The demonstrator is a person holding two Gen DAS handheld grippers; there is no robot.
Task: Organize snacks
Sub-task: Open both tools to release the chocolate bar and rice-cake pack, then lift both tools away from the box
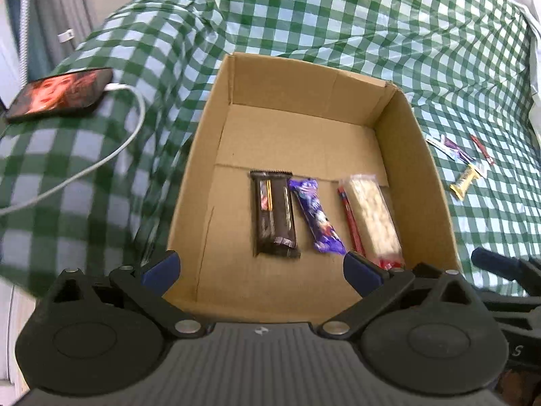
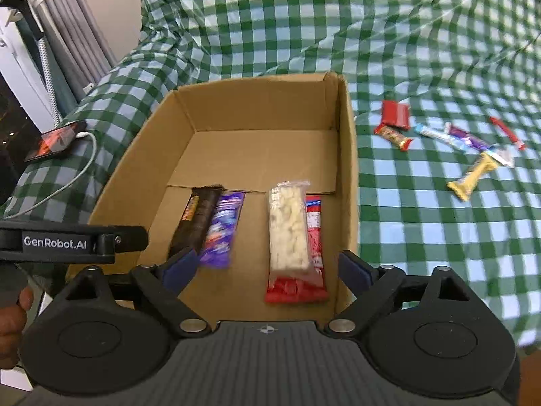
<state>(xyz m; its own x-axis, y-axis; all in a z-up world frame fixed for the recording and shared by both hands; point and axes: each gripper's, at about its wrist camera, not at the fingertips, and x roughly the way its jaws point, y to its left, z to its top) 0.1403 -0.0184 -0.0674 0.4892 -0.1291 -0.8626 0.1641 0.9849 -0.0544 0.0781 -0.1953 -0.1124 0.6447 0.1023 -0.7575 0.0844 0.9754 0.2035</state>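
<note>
Both the left gripper point(image 1: 260, 267) and right gripper point(image 2: 267, 265) hang spread and empty over the cardboard box point(image 1: 422, 155), four snacks inside; loose bars point(image 2: 473, 145), somewhat blurred, overlap on the checked cloth point(image 2: 422, 237), so a pinch might drag two.

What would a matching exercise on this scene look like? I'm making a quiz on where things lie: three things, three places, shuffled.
Things:
1. dark brown bar
2. gold bar
3. phone

Places:
A. on the cloth to the right of the cardboard box
B. on the cloth left of the box, cable plugged in
C. inside the box, beside a purple bar

Pairs: 1-C, 2-A, 3-B
</note>
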